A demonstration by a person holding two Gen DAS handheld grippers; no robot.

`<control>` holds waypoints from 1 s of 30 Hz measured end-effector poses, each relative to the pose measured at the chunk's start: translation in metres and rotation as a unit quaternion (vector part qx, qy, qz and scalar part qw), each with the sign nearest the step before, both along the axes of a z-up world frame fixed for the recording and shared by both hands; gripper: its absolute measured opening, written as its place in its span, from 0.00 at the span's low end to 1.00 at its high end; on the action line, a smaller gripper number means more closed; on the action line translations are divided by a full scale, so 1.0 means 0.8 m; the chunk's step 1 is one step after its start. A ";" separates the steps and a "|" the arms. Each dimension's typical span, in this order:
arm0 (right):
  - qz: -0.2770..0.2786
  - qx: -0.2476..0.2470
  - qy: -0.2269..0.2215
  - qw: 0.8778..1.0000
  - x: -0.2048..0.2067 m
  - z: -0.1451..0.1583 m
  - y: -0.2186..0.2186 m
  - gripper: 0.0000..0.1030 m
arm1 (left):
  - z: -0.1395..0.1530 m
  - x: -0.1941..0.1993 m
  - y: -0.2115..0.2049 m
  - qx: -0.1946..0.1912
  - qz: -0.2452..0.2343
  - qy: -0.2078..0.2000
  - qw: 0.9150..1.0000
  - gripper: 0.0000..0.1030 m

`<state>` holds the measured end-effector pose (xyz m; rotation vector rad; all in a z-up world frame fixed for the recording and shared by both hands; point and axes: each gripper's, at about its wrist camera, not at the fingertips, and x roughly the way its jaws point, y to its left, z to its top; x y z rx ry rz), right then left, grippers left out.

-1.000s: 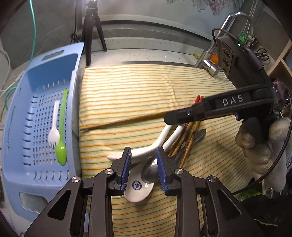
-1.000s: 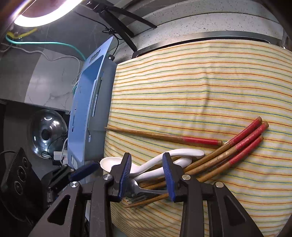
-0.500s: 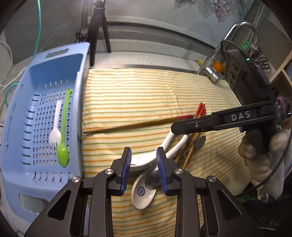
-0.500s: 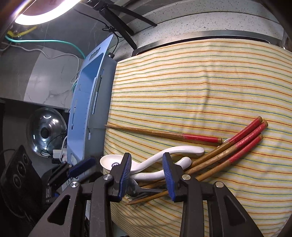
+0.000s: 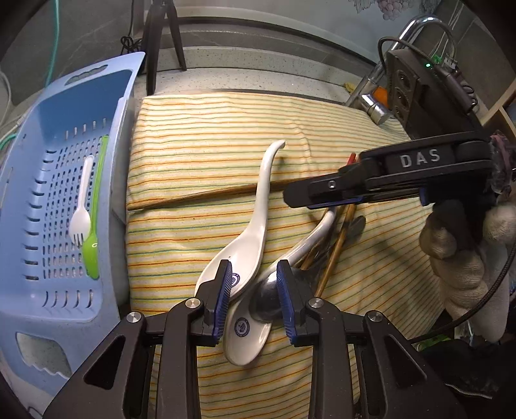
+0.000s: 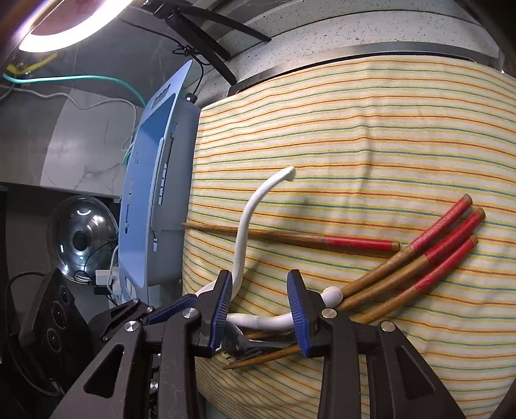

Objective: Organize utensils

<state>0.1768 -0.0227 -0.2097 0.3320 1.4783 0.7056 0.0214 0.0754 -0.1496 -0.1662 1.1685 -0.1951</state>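
My left gripper (image 5: 254, 290) is shut on the bowl of a white ceramic spoon (image 5: 258, 206). The spoon is tilted up off the striped cloth (image 5: 225, 129), its curved handle (image 6: 258, 199) rising over a single red-tipped chopstick (image 6: 290, 238). Under the jaws lie a second white spoon (image 5: 248, 332) and a metal spoon (image 5: 264, 299). My right gripper (image 6: 259, 290) hovers open over the cloth, empty, just above that second spoon's handle (image 6: 258, 320). Three more chopsticks (image 6: 435, 245) fan out to its right. The right gripper (image 5: 290, 196) is also visible from the side.
A blue perforated basket (image 5: 129, 96) stands left of the cloth, holding a white plastic fork (image 5: 80, 209) and a green spoon (image 5: 93, 238). A faucet (image 5: 419, 29) and tripod legs (image 5: 161, 38) stand behind. A gloved hand (image 5: 467, 258) holds the right gripper. A pot lid (image 6: 84, 235) lies beyond the basket.
The white spoon in my left gripper has swung from lying with its handle to the right to pointing away and up, off the pile. The right gripper has stayed put.
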 end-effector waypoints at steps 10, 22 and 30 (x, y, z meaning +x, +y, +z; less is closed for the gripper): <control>-0.001 -0.004 0.011 1.000 0.016 -0.009 0.029 0.31 | 0.027 -0.033 0.036 -0.003 0.028 -0.018 0.999 0.26; 0.007 -0.013 0.002 1.000 0.023 -0.016 0.047 0.26 | 0.021 -0.037 0.034 -0.002 0.040 0.001 0.999 0.42; 0.027 0.017 -0.025 0.999 0.016 -0.012 0.032 0.11 | 0.005 -0.024 0.027 -0.007 0.042 0.022 0.999 0.42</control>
